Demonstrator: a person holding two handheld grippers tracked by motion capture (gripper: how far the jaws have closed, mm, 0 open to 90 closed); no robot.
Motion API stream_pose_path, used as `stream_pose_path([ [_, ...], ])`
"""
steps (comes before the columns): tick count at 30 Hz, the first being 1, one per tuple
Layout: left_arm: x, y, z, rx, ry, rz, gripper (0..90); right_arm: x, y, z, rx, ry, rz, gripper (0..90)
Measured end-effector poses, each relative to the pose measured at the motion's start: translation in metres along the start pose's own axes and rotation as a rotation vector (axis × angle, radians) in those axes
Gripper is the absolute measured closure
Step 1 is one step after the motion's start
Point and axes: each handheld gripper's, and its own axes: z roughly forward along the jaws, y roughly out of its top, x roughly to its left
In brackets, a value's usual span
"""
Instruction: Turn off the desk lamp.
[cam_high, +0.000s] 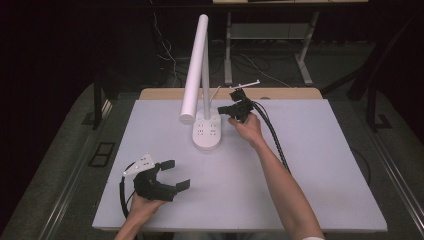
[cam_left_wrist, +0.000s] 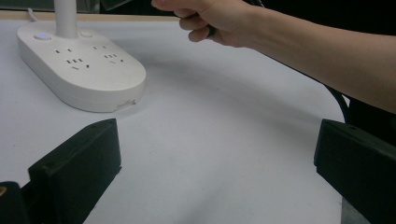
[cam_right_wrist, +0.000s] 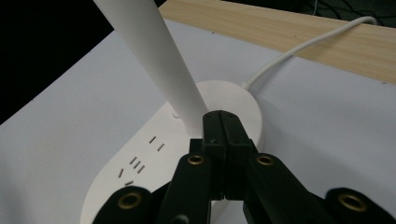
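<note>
The right gripper (cam_high: 223, 109) is hovering with jaws pressed together, empty, tips just above the lamp (cam_high: 206, 131) base beside its stem (cam_right_wrist: 154, 56). The left gripper (cam_high: 174, 175) is resting wide open, well short of the lamp. A sideways push risks tipping the tall lamp — its head is overhanging the base. No brand or writing is reading clearly — only socket slots.

The lamp (cam_high: 206, 131) stands at the back middle of the table (cam_high: 310, 165). Its cord (cam_right_wrist: 303, 46) runs out behind it.
</note>
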Motion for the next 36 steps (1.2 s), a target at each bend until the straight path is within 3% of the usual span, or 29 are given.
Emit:
stream_pose_path([
  [5, 0.000, 0.000, 0.001, 0.003, -0.002, 0.002, 0.0, -0.005, -0.004, -0.022, -0.009, -0.009, -0.018, 89.9],
  [6, 0.000, 0.000, 0.001, 0.004, -0.002, 0.002, 0.0, -0.005, -0.004, -0.026, -0.013, -0.009, -0.022, 82.8],
  [11, -0.001, 0.000, 0.001, 0.004, 0.000, 0.008, 0.0, -0.005, -0.004, -0.044, -0.012, -0.021, -0.029, 78.1],
  [12, -0.001, 0.000, 0.002, 0.008, 0.001, 0.008, 0.0, -0.005, -0.005, -0.053, -0.013, -0.022, -0.041, 70.3],
  [20, -0.002, 0.000, 0.004, 0.007, -0.001, 0.005, 0.0, -0.006, -0.013, -0.075, -0.015, -0.049, -0.052, 55.2],
  [23, -0.002, 0.000, 0.004, 0.007, 0.000, 0.005, 0.0, -0.005, -0.018, -0.089, -0.036, -0.058, -0.054, 38.9],
  [24, -0.002, 0.000, 0.004, 0.009, 0.000, 0.007, 0.0, -0.005, -0.018, -0.089, -0.036, -0.058, -0.054, 38.9],
  [25, -0.002, 0.000, 0.004, 0.010, -0.001, 0.008, 0.0, -0.004, -0.019, -0.092, -0.035, -0.058, -0.055, 33.3],
  [26, -0.002, 0.000, 0.004, 0.010, -0.001, 0.009, 0.0, -0.002, -0.022, -0.097, -0.027, -0.049, -0.071, 17.5],
  [27, -0.002, 0.000, 0.004, 0.010, -0.001, 0.010, 0.0, -0.001, -0.023, -0.100, -0.018, -0.045, -0.076, 11.0],
  [30, -0.003, 0.001, 0.004, 0.011, 0.000, 0.012, 0.0, 0.001, -0.027, -0.105, -0.010, -0.055, -0.082, 10.0],
  [31, -0.003, 0.001, 0.004, 0.013, 0.000, 0.012, 0.0, 0.002, -0.029, -0.107, -0.010, -0.054, -0.078, 1.9],
  [32, -0.003, 0.001, 0.005, 0.013, 0.000, 0.012, 0.0, 0.002, -0.031, -0.109, 0.000, -0.047, -0.075, 0.5],
  [36, -0.003, 0.001, 0.004, 0.013, 0.001, 0.014, 0.0, 0.005, -0.041, -0.121, 0.004, -0.021, -0.079, 0.5],
])
